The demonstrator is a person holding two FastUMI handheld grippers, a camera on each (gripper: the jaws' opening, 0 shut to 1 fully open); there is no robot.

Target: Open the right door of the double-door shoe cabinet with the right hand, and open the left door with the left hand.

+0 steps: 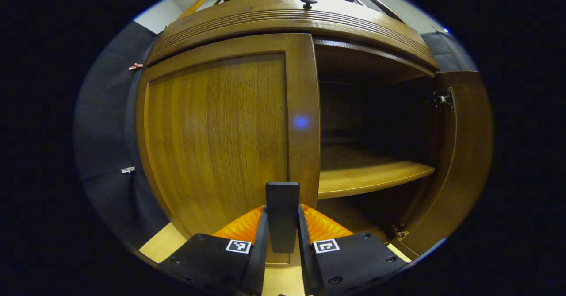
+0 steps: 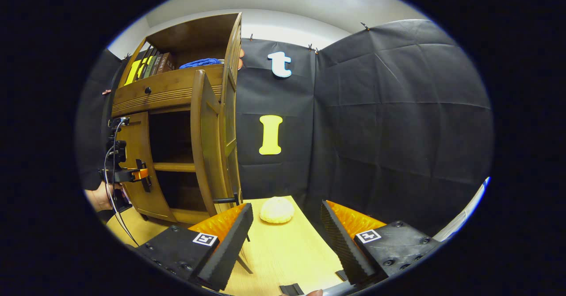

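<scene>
Wood fills my left gripper view: the shoe cabinet (image 1: pixel 287 21) stands close ahead, its left door (image 1: pixel 216 141) shut from nine o'clock to centre, its right door (image 1: pixel 464 154) swung wide at three o'clock. Behind that open door I see a bare shelf (image 1: pixel 371 174) and dark space above and below it. At six o'clock my left gripper (image 1: pixel 283 238) is clamped on the left door's handle (image 1: pixel 282 214), both fingers pressed against the upright bar.

From my right gripper view the cabinet sits at nine o'clock, seen from the side, and here I also get its upper open compartment holding a row of books (image 2: pixel 148 66) and a blue cloth (image 2: pixel 201 62). My right gripper (image 2: pixel 285 243) hangs at six o'clock with its fingers spread, holding nothing, over the table (image 2: pixel 292 251). A pale round bun (image 2: pixel 277 209) lies just beyond them. The left gripper shows at the left door.
</scene>
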